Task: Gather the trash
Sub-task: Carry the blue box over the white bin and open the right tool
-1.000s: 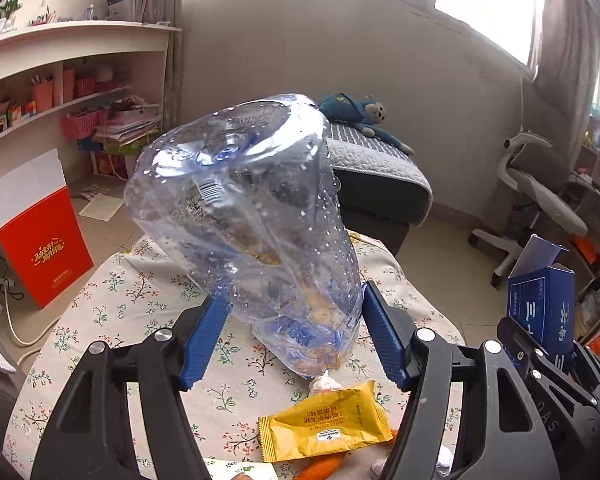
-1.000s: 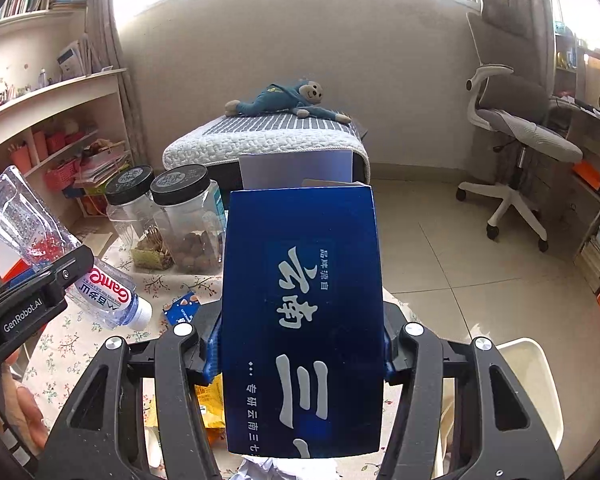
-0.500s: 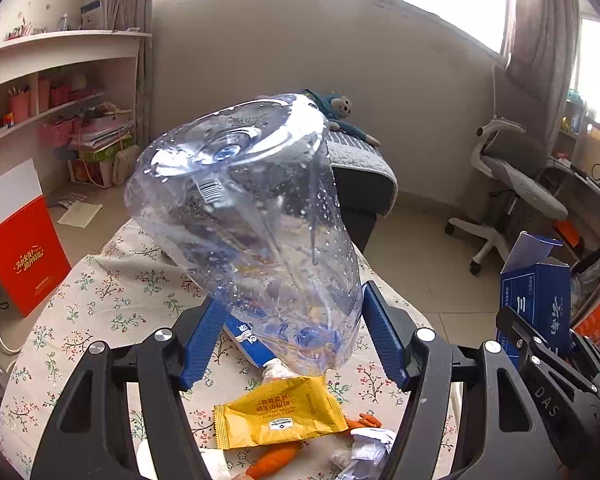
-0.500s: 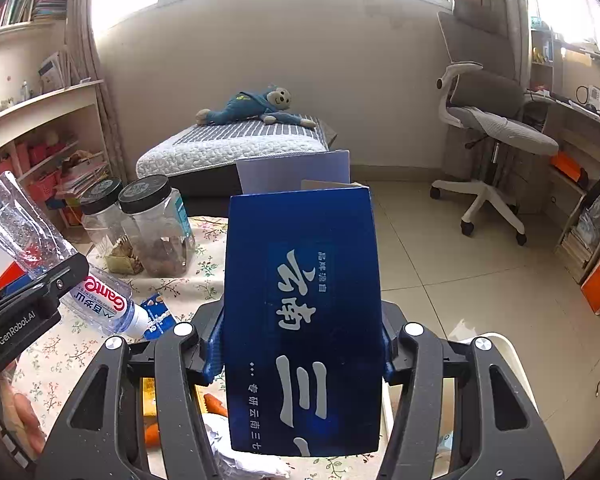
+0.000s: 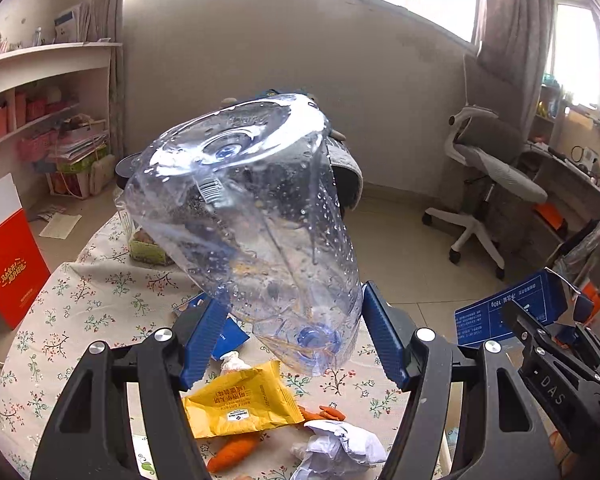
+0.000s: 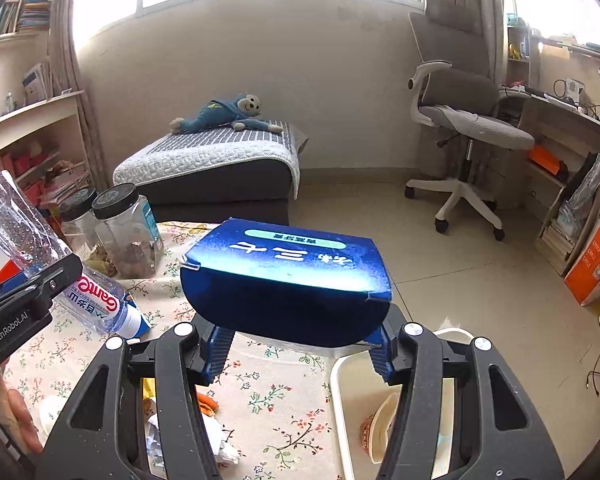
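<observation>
Right gripper (image 6: 296, 350) clamped on tipped dark-blue cardboard box (image 6: 286, 280) just above white plastic bin (image 6: 340, 400), left gripper (image 5: 288, 344) pinching crumpled clear plastic bottle (image 5: 252, 224) over floral table (image 5: 80, 296): likely slipping or missing the rim.

The blue carton (image 6: 286, 280) in the right gripper (image 6: 300, 350) no longer stands upright with its printed face to the camera: it now lies tipped forward and flat, lettering upside down, over the near edge of the white bin (image 6: 342, 400). In the left wrist view the carton (image 5: 512, 310) sits lower and tilted. The crushed water bottle (image 5: 256, 232) in the left gripper (image 5: 288, 344) now covers the stuffed toy, and the two jars (image 6: 112, 228) emerge behind it.
</observation>
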Available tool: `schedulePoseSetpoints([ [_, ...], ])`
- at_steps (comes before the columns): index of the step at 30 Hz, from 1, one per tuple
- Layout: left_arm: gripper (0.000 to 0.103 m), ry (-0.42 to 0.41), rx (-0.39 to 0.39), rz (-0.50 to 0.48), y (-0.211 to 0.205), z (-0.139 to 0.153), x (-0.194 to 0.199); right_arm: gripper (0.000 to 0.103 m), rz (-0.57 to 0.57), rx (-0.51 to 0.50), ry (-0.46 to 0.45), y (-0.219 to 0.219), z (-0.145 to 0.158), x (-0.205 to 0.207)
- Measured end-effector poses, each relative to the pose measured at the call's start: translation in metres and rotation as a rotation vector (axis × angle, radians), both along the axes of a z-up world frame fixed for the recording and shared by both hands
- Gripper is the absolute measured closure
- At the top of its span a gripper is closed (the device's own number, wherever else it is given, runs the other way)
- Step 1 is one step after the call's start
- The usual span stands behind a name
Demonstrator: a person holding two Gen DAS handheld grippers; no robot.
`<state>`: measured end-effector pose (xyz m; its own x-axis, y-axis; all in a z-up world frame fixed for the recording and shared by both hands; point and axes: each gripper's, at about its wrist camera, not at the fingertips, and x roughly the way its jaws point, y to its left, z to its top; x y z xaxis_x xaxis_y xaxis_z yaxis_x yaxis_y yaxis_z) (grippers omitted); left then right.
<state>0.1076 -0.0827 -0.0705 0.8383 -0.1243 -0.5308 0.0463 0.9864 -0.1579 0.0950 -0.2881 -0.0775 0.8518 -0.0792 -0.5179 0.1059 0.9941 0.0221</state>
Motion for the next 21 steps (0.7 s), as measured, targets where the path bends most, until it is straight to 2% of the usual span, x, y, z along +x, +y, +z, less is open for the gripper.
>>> schedulePoseSetpoints([
  [12, 0.037, -0.005, 0.028, -0.089, -0.044, -0.001, -0.011, 0.05, -0.134, 0.029, 0.007, -0.062, -0.002, -0.017],
  [21, 0.037, 0.008, 0.061, -0.192, -0.095, -0.007, -0.021, 0.05, -0.235, 0.069, 0.029, -0.109, -0.008, -0.03],
])
